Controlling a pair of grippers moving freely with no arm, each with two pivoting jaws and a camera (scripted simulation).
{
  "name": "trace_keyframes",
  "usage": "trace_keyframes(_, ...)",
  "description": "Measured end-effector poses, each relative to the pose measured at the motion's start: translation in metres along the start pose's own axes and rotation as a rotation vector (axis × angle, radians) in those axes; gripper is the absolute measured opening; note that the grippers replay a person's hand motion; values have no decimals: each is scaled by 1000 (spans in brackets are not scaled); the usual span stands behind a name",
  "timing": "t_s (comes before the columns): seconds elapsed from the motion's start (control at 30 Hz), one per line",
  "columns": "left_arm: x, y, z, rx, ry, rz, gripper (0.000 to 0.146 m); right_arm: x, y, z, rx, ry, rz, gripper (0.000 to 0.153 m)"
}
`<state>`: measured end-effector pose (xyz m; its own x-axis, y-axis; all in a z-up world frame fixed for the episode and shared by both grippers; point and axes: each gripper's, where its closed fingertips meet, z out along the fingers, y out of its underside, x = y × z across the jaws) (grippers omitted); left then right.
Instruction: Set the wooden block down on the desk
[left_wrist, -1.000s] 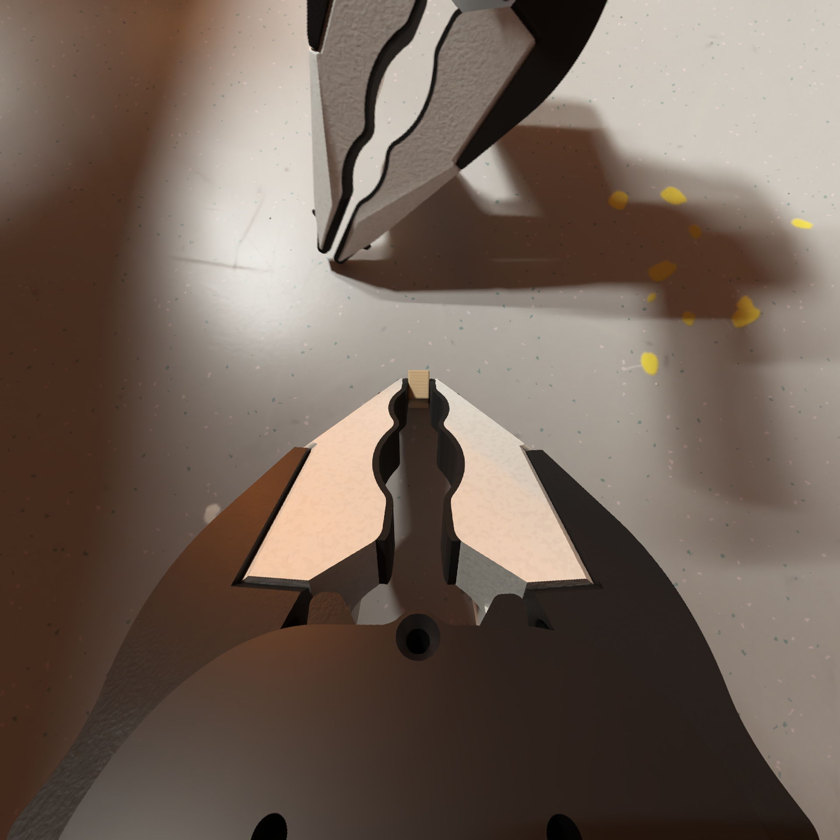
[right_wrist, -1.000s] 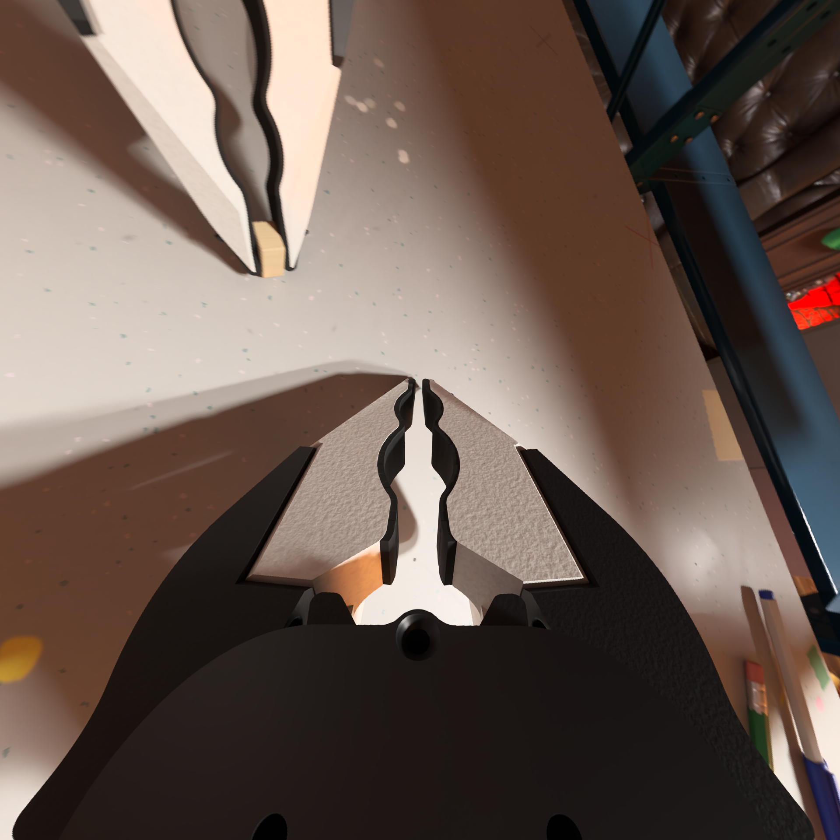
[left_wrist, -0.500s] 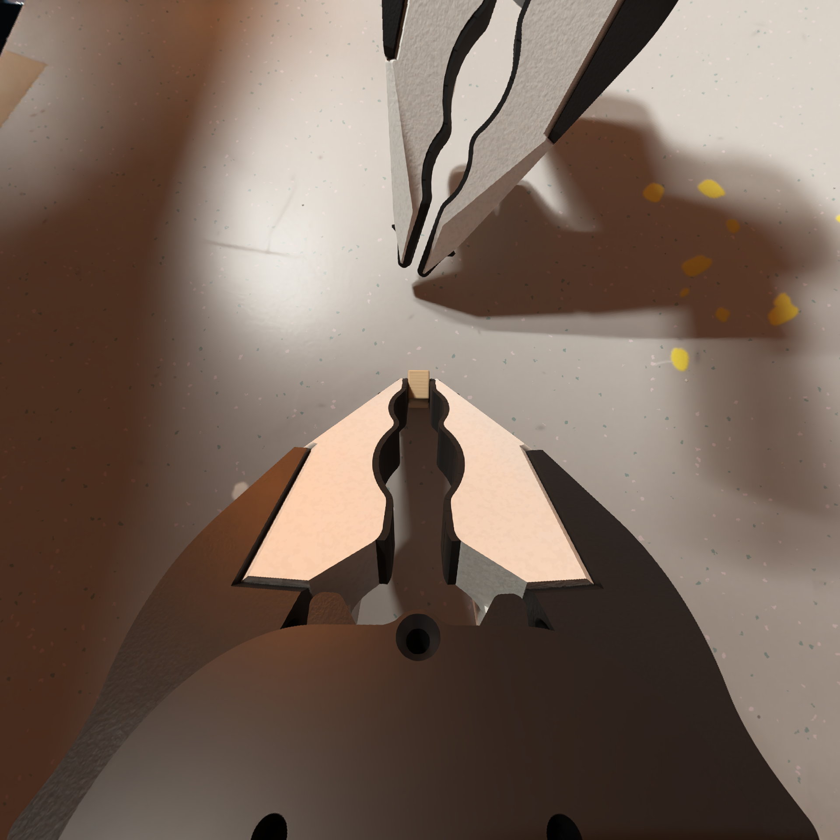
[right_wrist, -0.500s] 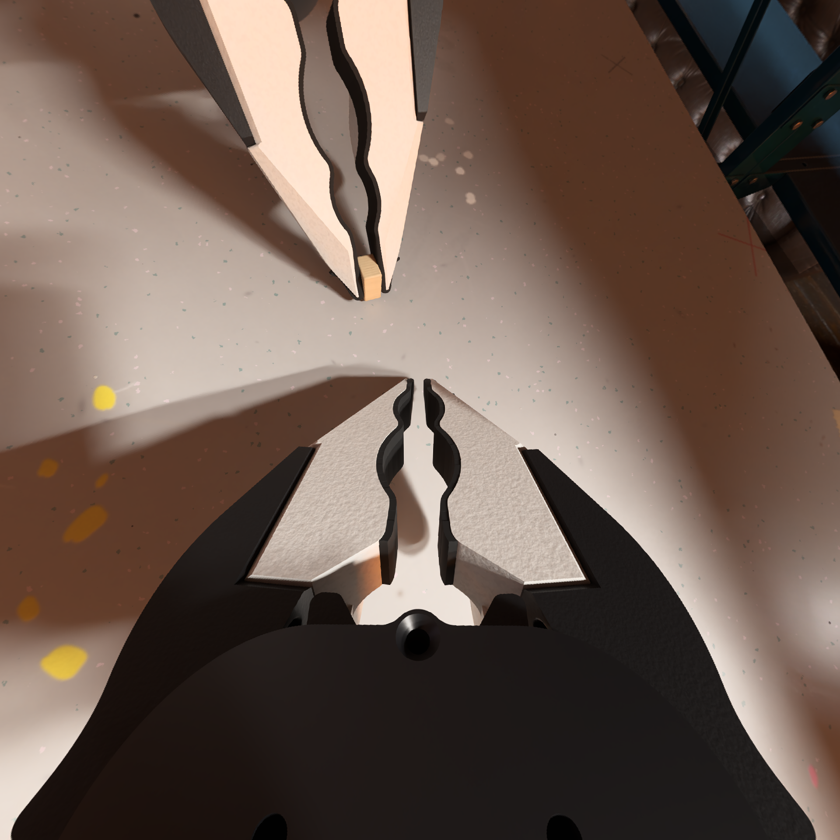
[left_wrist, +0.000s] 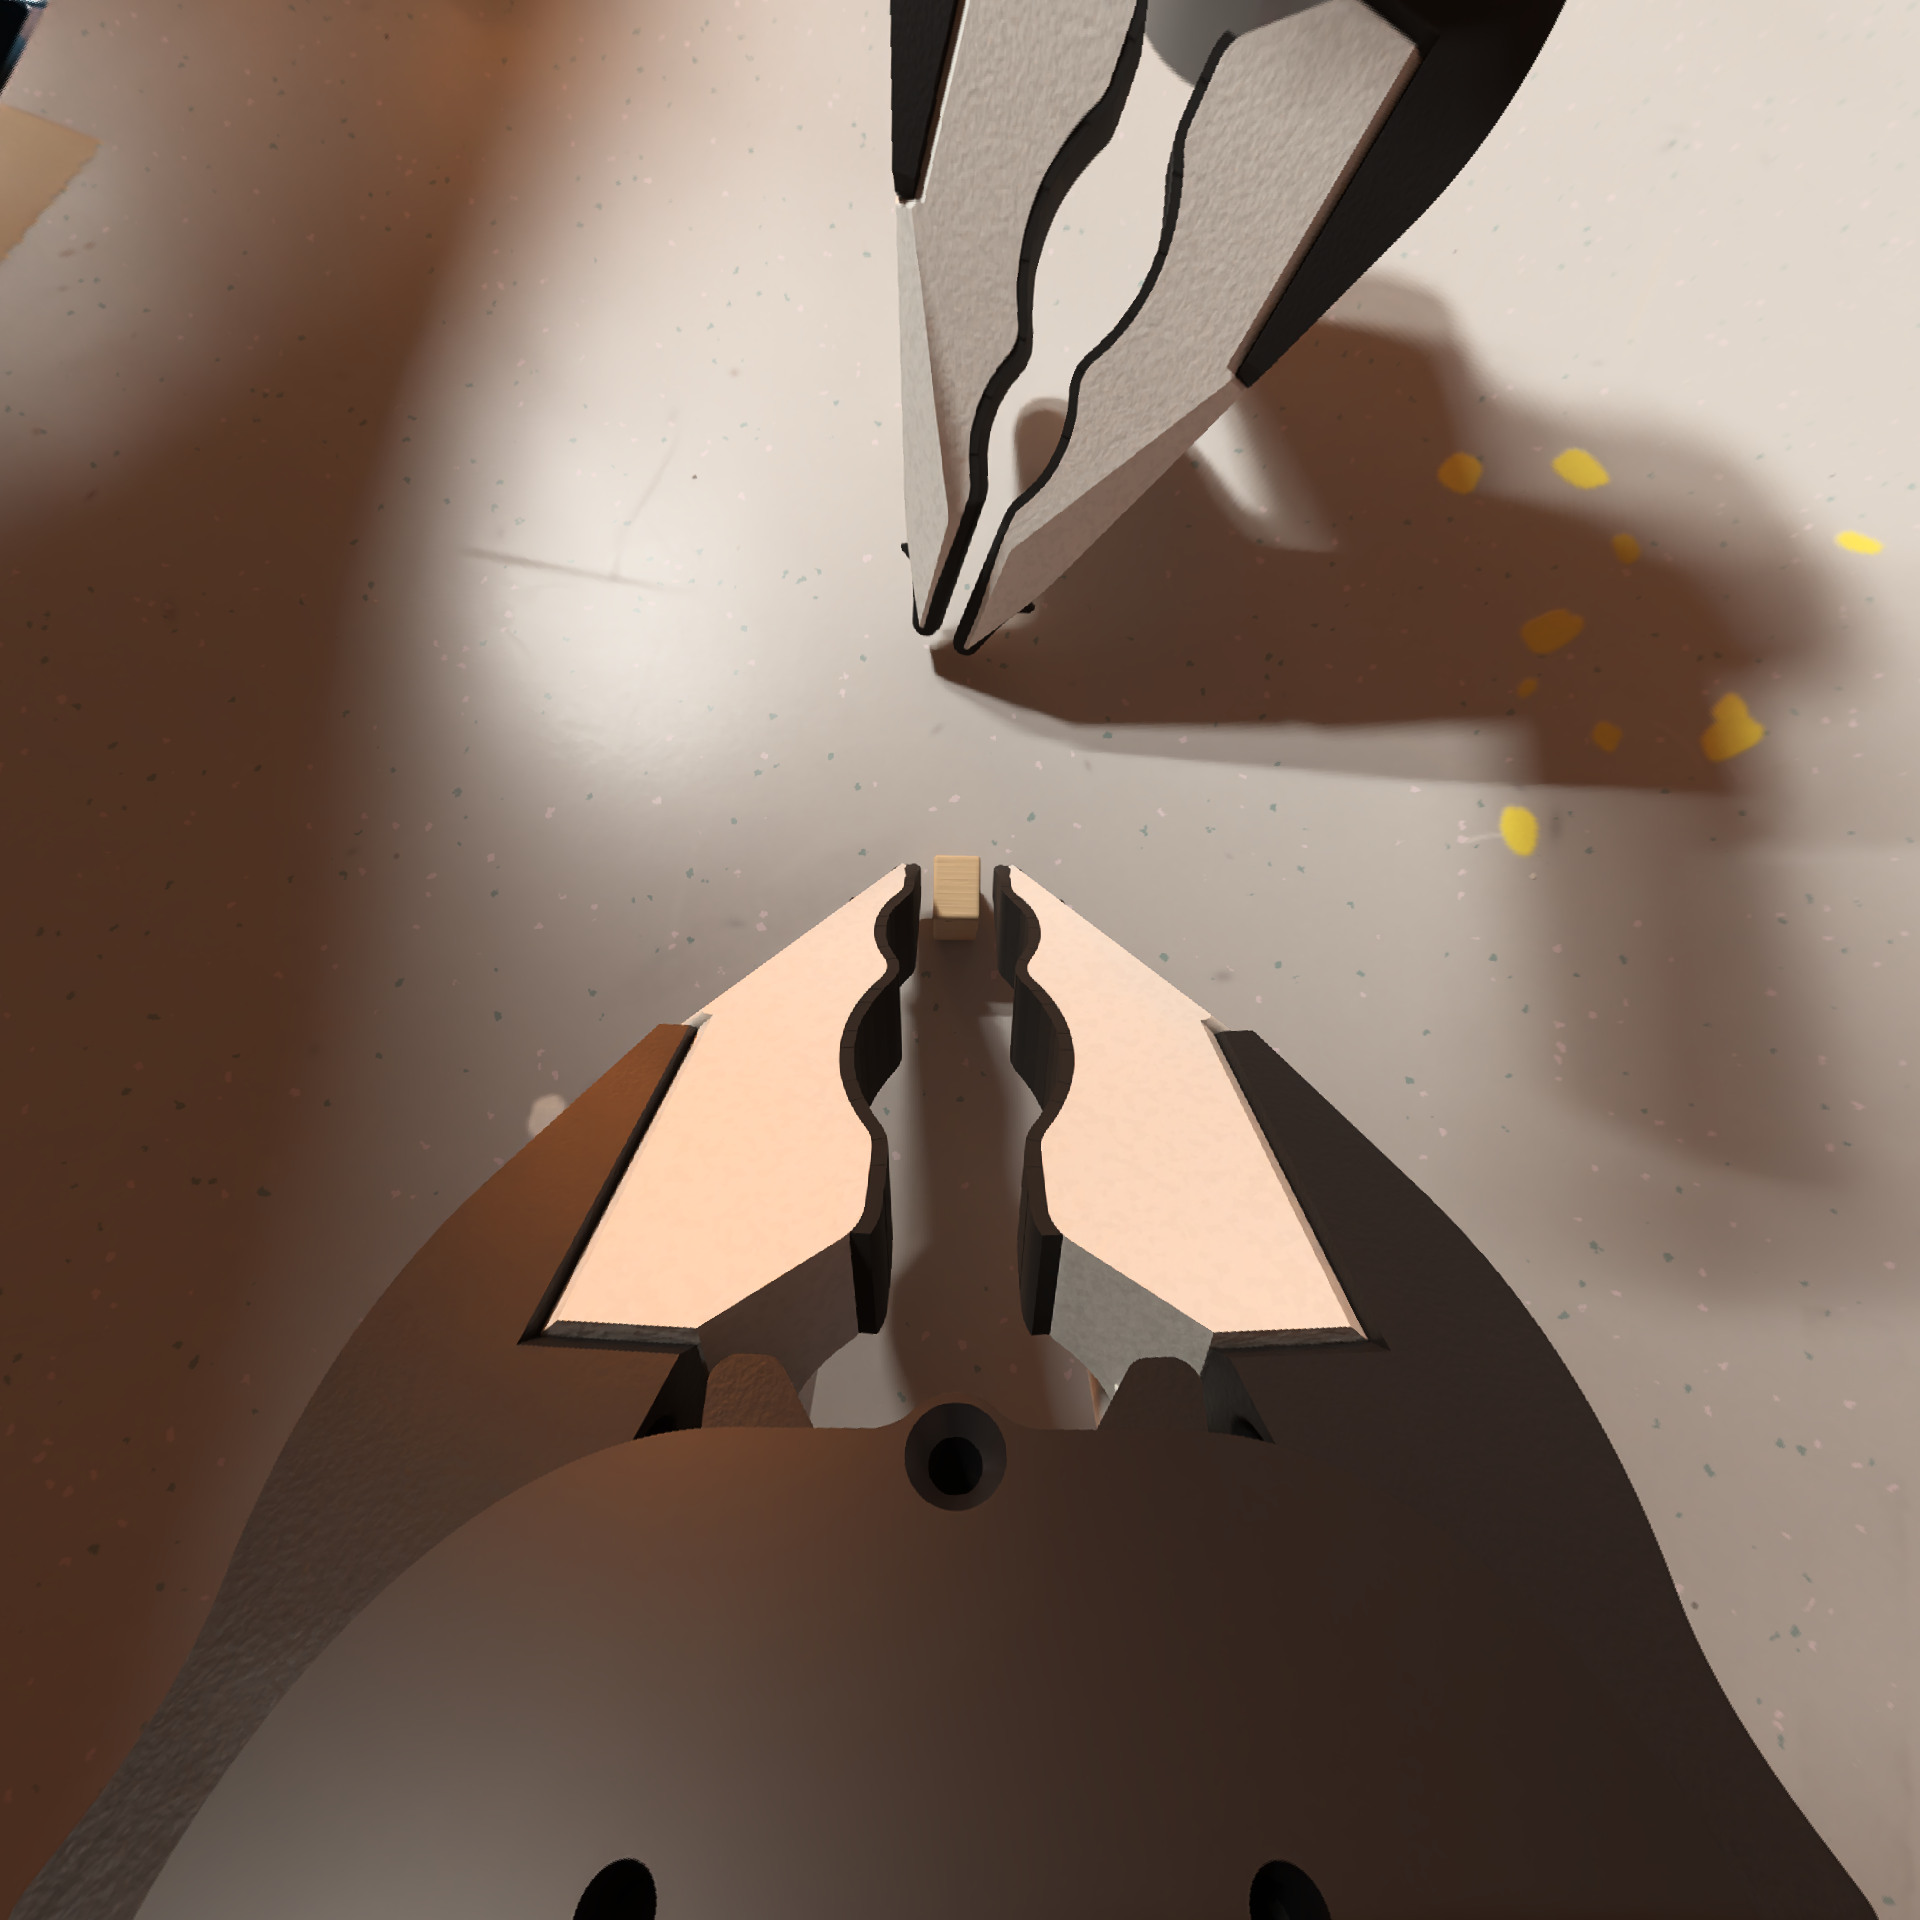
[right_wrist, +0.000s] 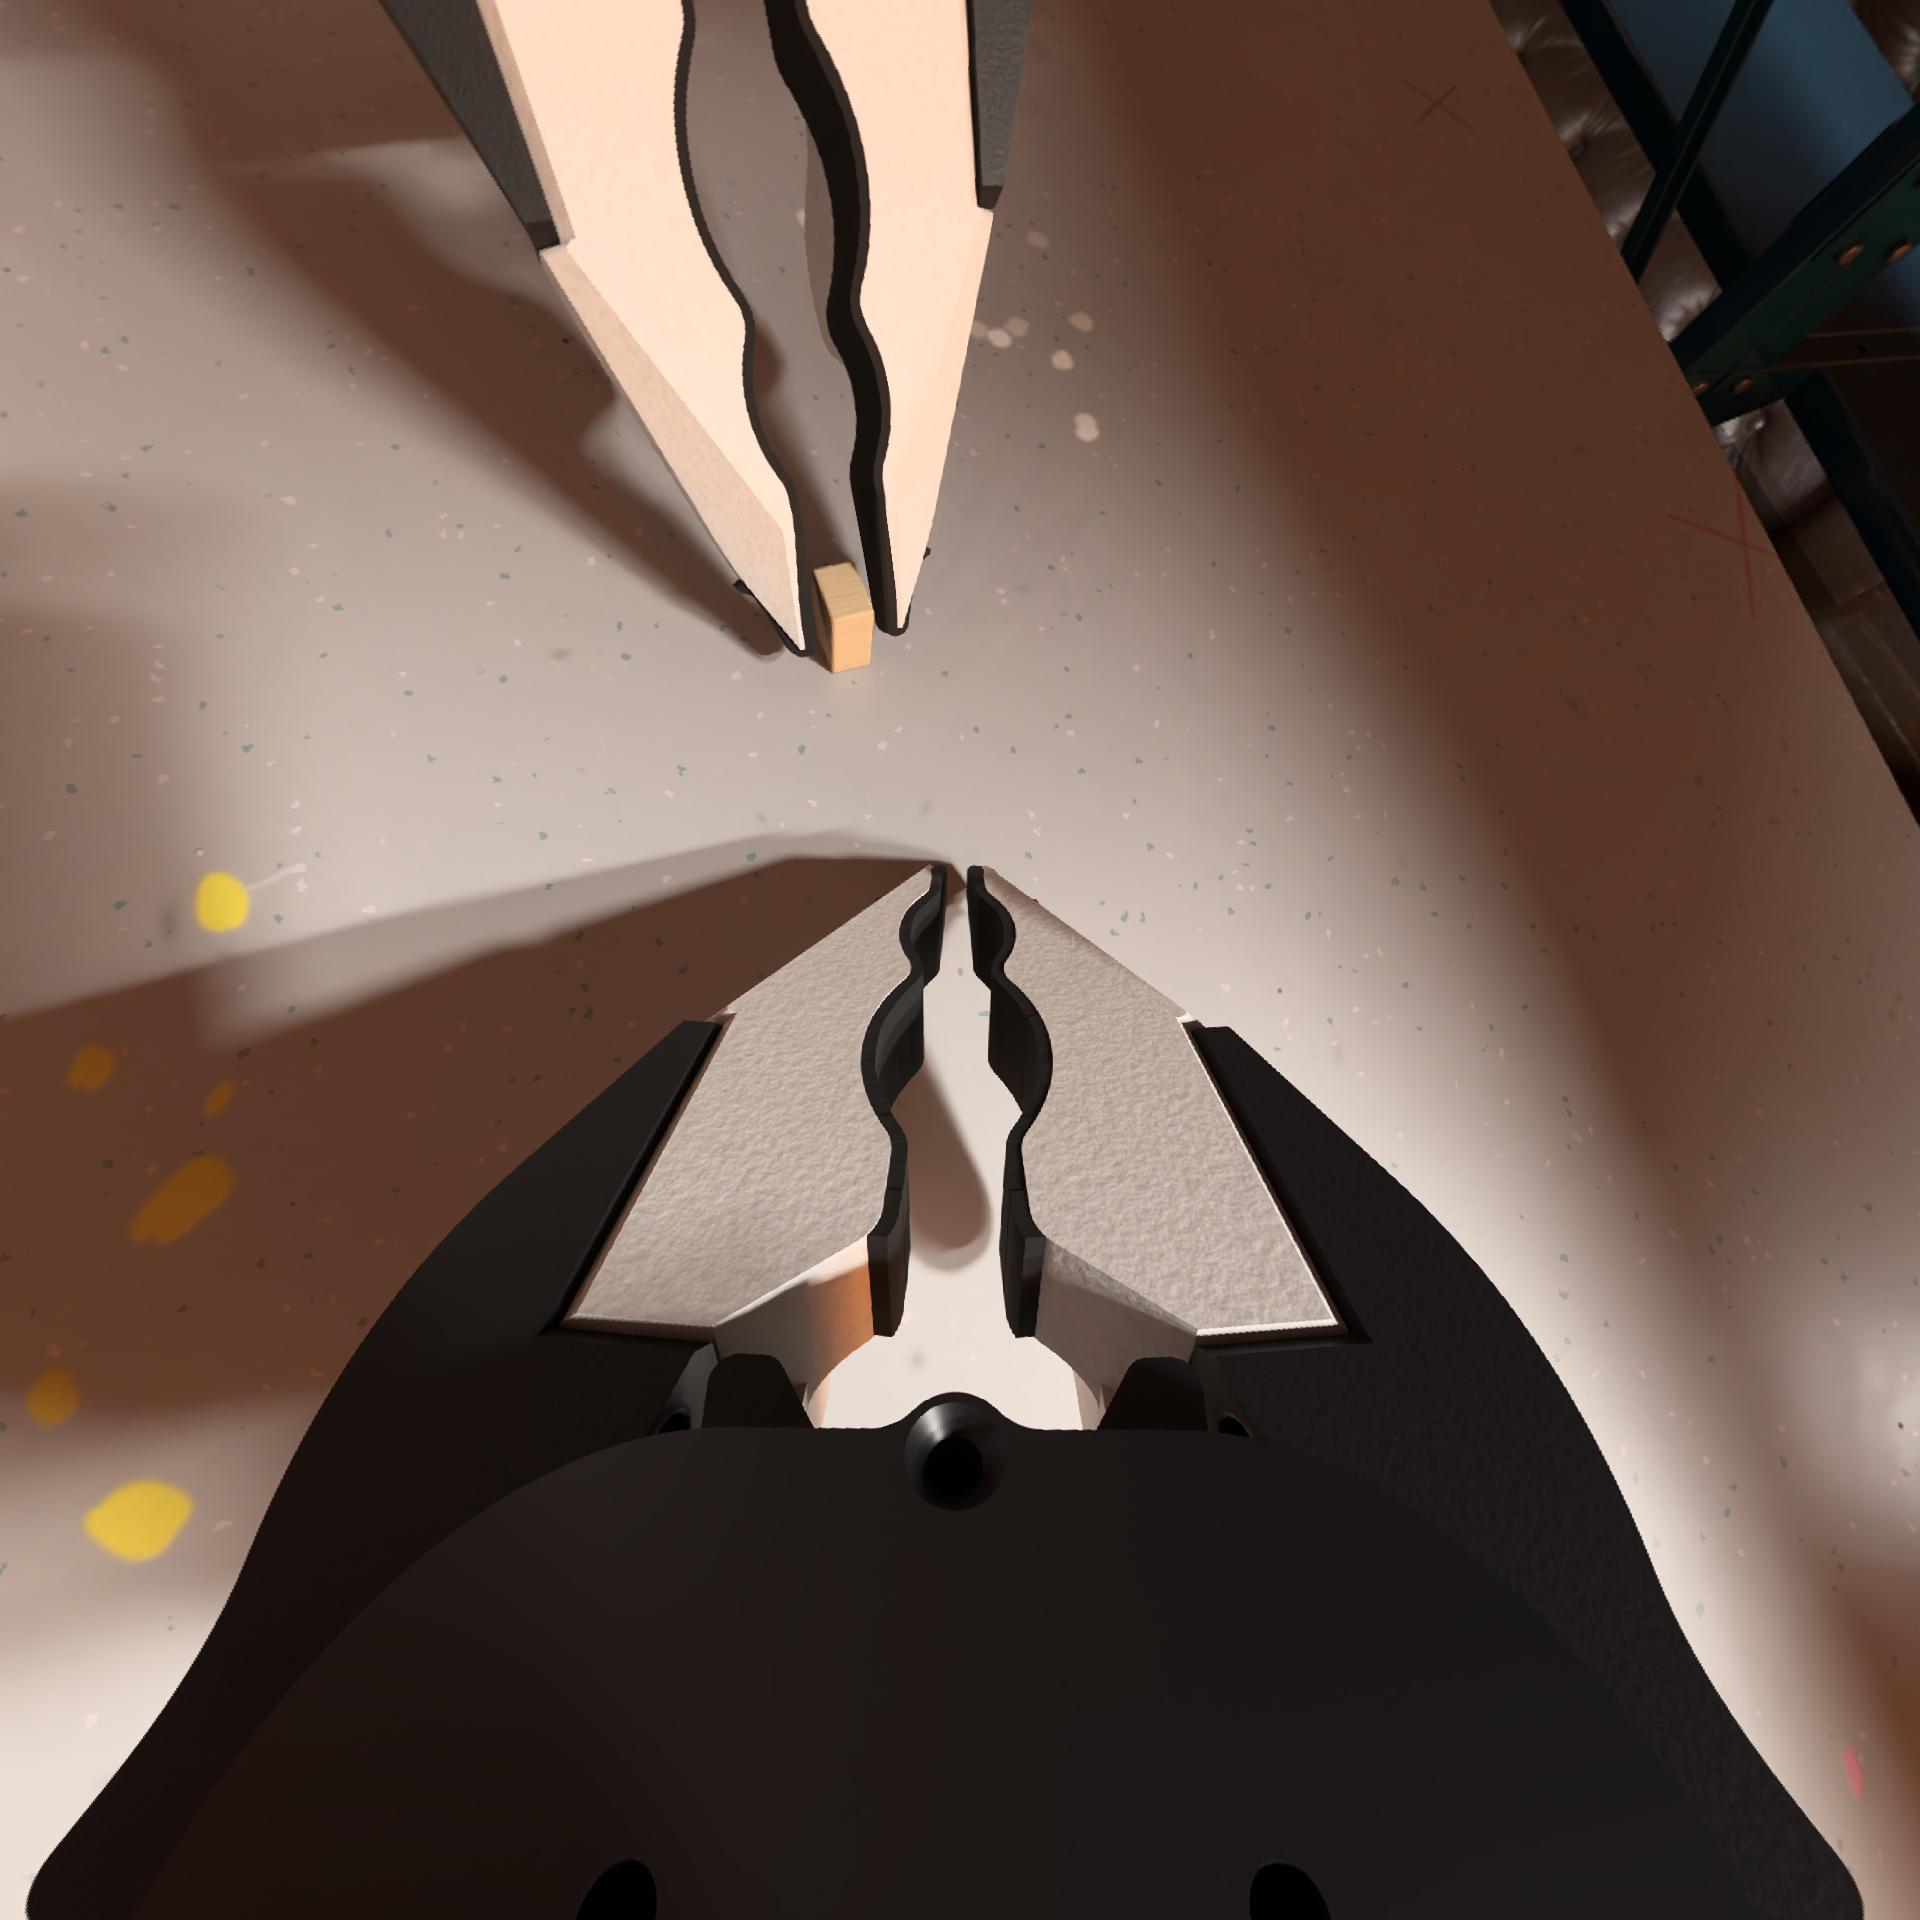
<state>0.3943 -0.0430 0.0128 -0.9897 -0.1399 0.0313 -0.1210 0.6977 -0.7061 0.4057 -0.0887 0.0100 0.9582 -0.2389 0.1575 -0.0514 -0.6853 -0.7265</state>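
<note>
The small wooden block (left_wrist: 956, 899) stands on the pale speckled desk (left_wrist: 623, 748) between the tips of my left gripper (left_wrist: 956, 878). The jaws are slightly open, with a thin gap on each side of the block. In the right wrist view the block (right_wrist: 842, 618) sits on the desk between the left gripper's (right_wrist: 844, 634) peach fingers, close to one and apart from the other. My right gripper (right_wrist: 956, 878) is shut and empty, just above the desk, facing the block a short way off. It also shows in the left wrist view (left_wrist: 951, 634).
Yellow paint spots (left_wrist: 1519, 829) mark the desk to one side. The desk's edge and a dark blue metal frame (right_wrist: 1766, 260) run along the right of the right wrist view. A tan sheet corner (left_wrist: 36, 171) lies at the far left.
My left gripper's jaws have parted and let go of the block, which now rests on the desk. Before, they were shut on it. The right gripper has shifted sideways relative to the left.
</note>
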Motion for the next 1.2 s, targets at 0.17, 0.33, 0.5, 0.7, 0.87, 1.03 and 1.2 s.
trace_keyframes(0.17, 1, 2, 0, -6, 15, -2, 14, -2, -2, -1, 17, -14, -5, 0)
trace_keyframes(0.33, 1, 2, 0, -7, 12, 3, 14, -2, -2, -2, 18, -7, -3, 3)
trace_keyframes(0.5, 1, 3, 0, -14, 9, 4, 14, -3, -2, -1, 11, 4, 10, 7)
trace_keyframes(0.7, 0, 3, 0, -16, 2, 9, 13, -5, -2, 0, -5, 33, 42, 6)
trace_keyframes(0.87, 0, 3, 0, -16, 1, 7, 13, -3, 3, -2, -30, 108, 88, 4)
trace_keyframes(1.03, 0, 3, 1, -13, 3, 6, 13, -2, 2, -2, -31, 142, 103, 7)
trace_keyframes(1.2, 1, 3, 1, -11, 9, 3, 12, -2, -1, 0, -28, 134, 106, 7)
